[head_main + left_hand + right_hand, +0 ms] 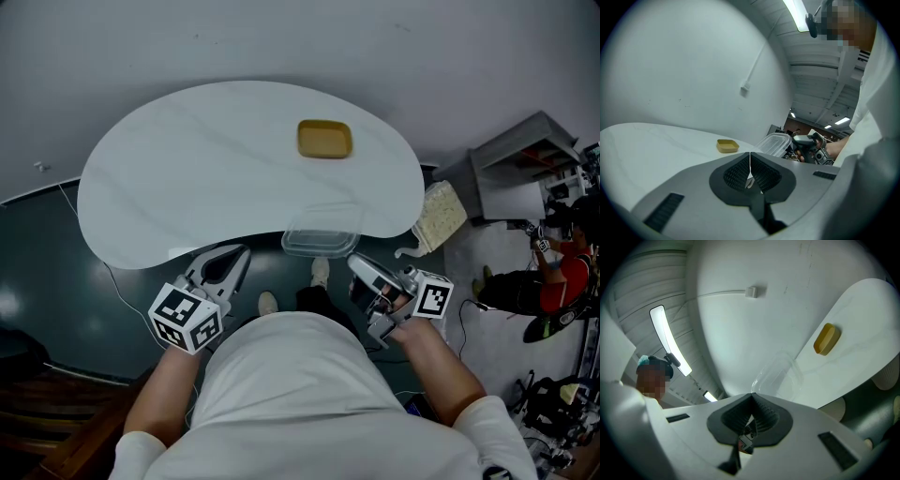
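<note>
White surface (187, 159) carrying clear container (322, 232). Left claw (238, 254), right claw (357, 265) hovering just short of container, both pinched together, holding nothing; needing parting wide before gripping thin rim. Yellow dish (325, 139) lying well beyond container.

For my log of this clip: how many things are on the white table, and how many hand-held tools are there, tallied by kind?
Yellow dish: 1
Clear plastic container: 1
Tools: 2 (left tool, right tool)
Total: 4
</note>
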A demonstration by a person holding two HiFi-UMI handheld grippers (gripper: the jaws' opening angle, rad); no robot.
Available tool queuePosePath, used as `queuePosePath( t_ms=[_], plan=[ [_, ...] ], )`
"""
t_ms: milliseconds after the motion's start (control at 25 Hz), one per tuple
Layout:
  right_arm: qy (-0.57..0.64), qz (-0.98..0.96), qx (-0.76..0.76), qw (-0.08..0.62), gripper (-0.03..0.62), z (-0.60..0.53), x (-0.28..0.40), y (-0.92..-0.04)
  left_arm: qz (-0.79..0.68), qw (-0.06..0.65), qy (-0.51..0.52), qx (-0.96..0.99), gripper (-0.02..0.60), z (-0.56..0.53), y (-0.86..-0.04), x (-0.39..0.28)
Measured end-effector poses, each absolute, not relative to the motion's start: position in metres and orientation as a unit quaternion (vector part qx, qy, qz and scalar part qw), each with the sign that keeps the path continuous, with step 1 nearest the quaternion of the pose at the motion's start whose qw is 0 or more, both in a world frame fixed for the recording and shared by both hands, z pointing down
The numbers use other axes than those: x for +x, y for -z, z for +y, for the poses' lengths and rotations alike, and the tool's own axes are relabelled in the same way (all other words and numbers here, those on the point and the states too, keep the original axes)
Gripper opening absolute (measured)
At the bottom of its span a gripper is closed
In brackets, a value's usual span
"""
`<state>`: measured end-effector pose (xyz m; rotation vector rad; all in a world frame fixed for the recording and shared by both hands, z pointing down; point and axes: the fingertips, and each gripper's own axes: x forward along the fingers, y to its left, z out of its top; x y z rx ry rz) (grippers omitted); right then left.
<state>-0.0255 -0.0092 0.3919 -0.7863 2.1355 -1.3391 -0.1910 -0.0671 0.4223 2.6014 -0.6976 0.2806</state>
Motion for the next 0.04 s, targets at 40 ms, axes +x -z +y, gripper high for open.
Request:
queuePosePath(
  t_ms=[40],
  plan=[
    [0.488,0.786,-0.288,0.247,0.005,-0.0098,-0.0266,-0.3901,-0.251,0.216,-0.101,0.938,0.018,-0.0671,-0.4219,-0.1917]
  ],
)
